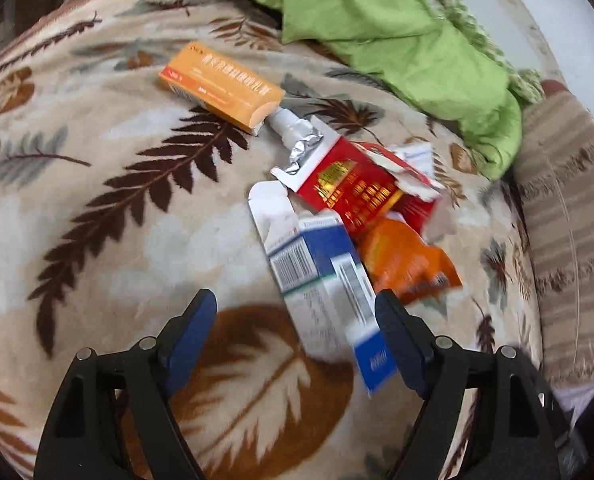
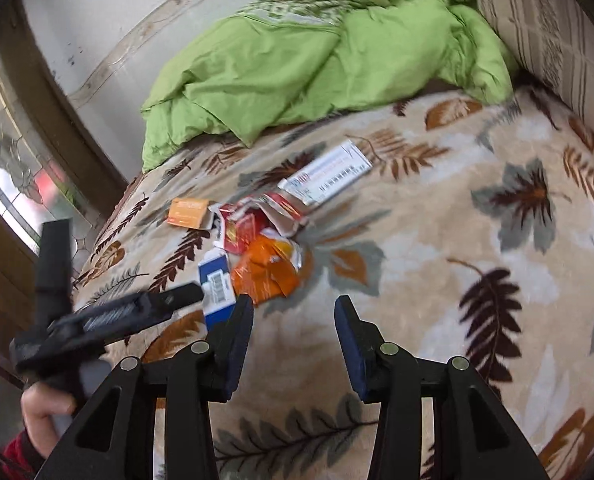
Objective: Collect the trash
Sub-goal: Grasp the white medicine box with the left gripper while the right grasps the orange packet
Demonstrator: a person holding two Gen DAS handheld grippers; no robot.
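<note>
A pile of trash lies on a leaf-patterned blanket. It holds an orange box, a white tube with crumpled foil, a torn red carton, an orange wrapper and a blue-and-white box. My left gripper hangs open just over the blue-and-white box, whose near end lies by the right-hand finger; the pads do not press on it. My right gripper is open over bare blanket, just right of the orange wrapper. A white barcoded box lies beyond the pile.
A crumpled green duvet is heaped at the far side of the bed, against the wall. A striped cushion borders the bed on the right. A patterned glass pane stands at the left. A hand holds the left gripper's black body.
</note>
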